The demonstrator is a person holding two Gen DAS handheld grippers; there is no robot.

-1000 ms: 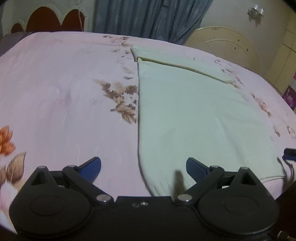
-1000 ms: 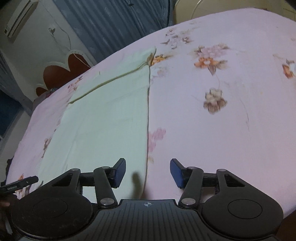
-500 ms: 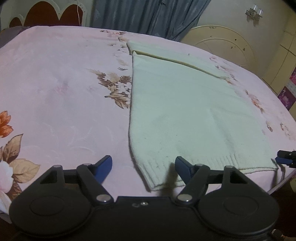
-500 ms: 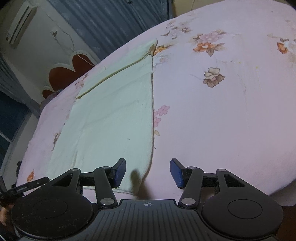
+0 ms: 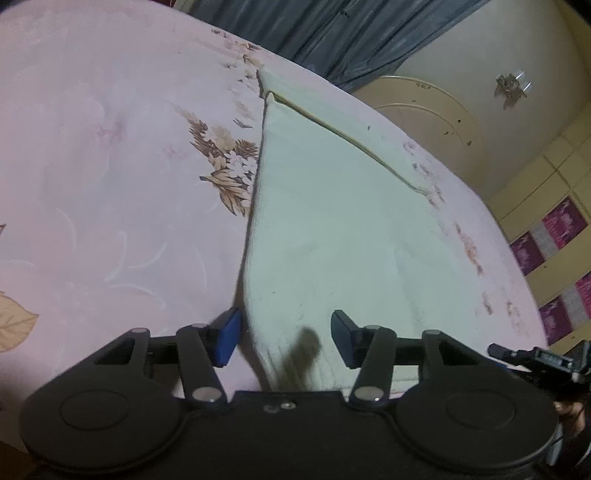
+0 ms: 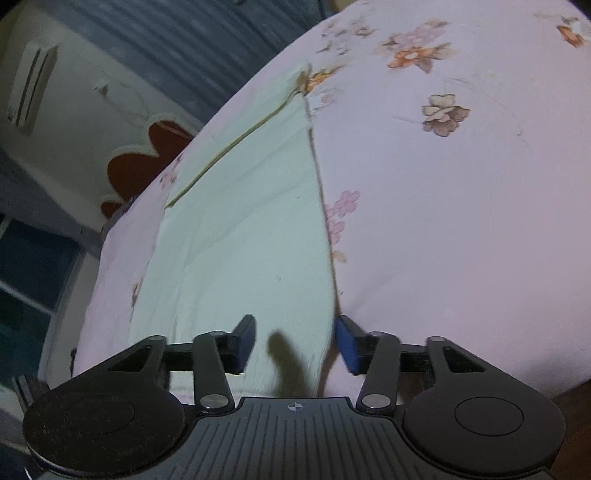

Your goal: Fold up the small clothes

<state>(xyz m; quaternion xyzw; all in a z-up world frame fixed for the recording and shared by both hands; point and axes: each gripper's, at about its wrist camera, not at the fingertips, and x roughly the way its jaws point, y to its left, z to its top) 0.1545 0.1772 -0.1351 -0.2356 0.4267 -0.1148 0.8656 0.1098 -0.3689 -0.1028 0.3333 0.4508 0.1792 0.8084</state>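
A pale green knit garment (image 5: 332, 229) lies flat on the pink flowered bed sheet (image 5: 92, 166), its ribbed hem at the near edge. My left gripper (image 5: 286, 336) is open, its blue pads straddling the garment's near left corner. In the right wrist view the same garment (image 6: 251, 221) shows, and my right gripper (image 6: 295, 343) is open, its pads straddling the near right corner. Neither gripper holds the cloth. The right gripper's tip (image 5: 517, 356) shows at the far right of the left wrist view.
The bed's near edge runs just under both grippers. A blue curtain (image 5: 351, 33) and a cream rounded board (image 5: 424, 107) stand beyond the bed. A red scalloped headboard (image 6: 140, 162) is at the far left in the right wrist view.
Both grippers have moved in toward the garment's near corners and tilted. The hem now sits between each pair of pads. Both grippers stay open.
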